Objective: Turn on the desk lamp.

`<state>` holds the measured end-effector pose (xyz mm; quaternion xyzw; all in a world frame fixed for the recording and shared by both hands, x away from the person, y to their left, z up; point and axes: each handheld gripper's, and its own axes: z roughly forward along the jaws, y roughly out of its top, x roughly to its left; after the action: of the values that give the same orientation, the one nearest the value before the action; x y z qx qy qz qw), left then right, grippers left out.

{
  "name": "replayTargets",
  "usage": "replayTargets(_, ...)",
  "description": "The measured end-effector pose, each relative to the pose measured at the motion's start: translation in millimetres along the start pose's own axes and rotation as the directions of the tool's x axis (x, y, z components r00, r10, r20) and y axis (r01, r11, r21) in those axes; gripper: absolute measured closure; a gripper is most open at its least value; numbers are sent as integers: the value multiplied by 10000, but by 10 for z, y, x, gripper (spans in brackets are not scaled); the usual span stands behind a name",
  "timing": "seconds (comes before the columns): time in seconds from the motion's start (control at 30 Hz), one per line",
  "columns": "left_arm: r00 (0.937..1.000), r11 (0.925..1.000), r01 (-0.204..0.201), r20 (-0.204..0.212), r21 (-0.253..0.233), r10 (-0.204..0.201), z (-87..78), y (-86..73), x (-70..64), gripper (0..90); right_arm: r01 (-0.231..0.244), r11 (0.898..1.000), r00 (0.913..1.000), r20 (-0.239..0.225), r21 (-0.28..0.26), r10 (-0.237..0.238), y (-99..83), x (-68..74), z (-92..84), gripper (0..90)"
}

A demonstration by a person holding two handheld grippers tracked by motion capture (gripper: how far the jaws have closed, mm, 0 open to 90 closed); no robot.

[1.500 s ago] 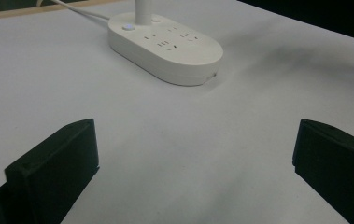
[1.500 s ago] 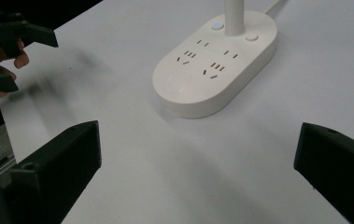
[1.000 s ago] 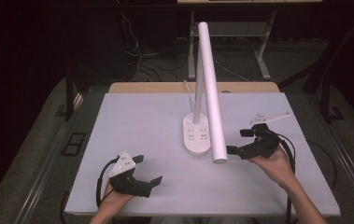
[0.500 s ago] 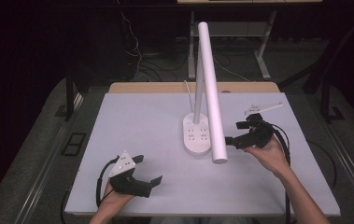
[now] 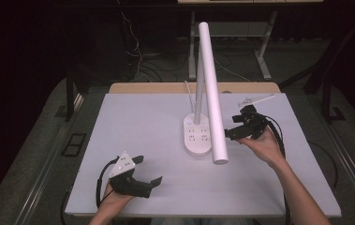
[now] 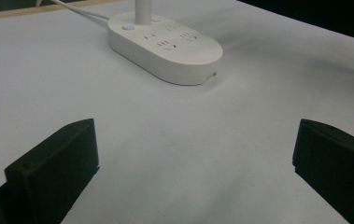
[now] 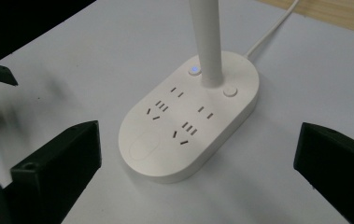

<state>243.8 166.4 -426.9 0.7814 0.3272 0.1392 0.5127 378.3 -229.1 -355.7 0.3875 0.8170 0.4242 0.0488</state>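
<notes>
Both grippers are wide open with nothing in them. The left gripper [image 5: 143,174] sits low at about 7 o'clock on the white bench [image 5: 133,122], well apart from everything. The right gripper [image 5: 239,130] hovers at about 3 o'clock of the lamp base [image 5: 197,137], jaws aimed at it, with the long white lamp head [image 5: 211,93] hanging between them in the high view.

The risk I see is that lamp head. It overhangs the base toward the person, so a gripper coming in from the right could clip it and swing or tip the lamp. The base has sockets plus a lit blue button [image 7: 194,70] and a second button [image 7: 230,91] close beside the stem [image 7: 207,42]; a wide jaw could hit the wrong one. The cord [image 7: 272,30] runs off at 12 o'clock, and dragging the base would tug it.
</notes>
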Motion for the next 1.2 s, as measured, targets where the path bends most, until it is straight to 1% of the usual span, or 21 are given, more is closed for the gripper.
replayTargets(0.4, 10000, 10000, -32, 6, -2, 32, -4, 1, 1, 0, -4, 9999, 10000, 70, 173, 3, 162, -36, 134, 2)
replayTargets(0.63, 10000, 10000, -36, 3, -12, 36, -8, 2, 3, 0, -167, 9996, 9998, 77, 242, 166, 243, -58, 254, 2)
replayTargets(0.7, 10000, 10000, -34, 6, -17, 34, -8, 2, 3, 0, -152, 9995, 9998, 119, 264, 149, 263, -75, 296, 2)
replayTargets(0.8, 10000, 10000, -18, 15, -37, 18, -9, 2, 1, 0, -295, 9991, 9994, 214, 301, 288, 294, -103, 352, 4)
replayTargets(0.83, 10000, 10000, -24, 25, -35, 24, -10, 2, 2, 0, -286, 9991, 9993, 251, 300, 278, 302, -114, 367, 62)
replayTargets(0.87, 10000, 10000, -21, 27, -31, 21, -10, 2, 3, 0, -199, 9997, 9997, 170, 172, 196, 305, -129, 373, 119)
replayTargets(0.9, 10000, 10000, -24, 27, -32, 24, -10, 2, 3, 0, -211, 9998, 9996, 181, 19, 210, 309, -140, 376, 162)
replayTargets(0.93, 10000, 10000, -27, 31, -36, 27, -10, 2, 2, 0, -219, 9997, 9995, 224, -73, 221, 315, -156, 384, 173)
replayTargets(0.97, 10000, 10000, -33, 38, -42, 33, -10, 2, 2, 0, -242, 9996, 9994, 264, -111, 245, 323, -171, 400, 211)
replayTargets(1.07, 10000, 10000, -28, 47, -49, 28, -13, 3, 5, 0, -278, 9995, 9988, 403, -116, 282, 337, -199, 441, 273)
replayTargets(1.2, 10000, 10000, -35, 27, -50, 35, -17, 2, 13, 0, -374, 9991, 9984, 424, -188, 382, 347, -246, 486, 342)
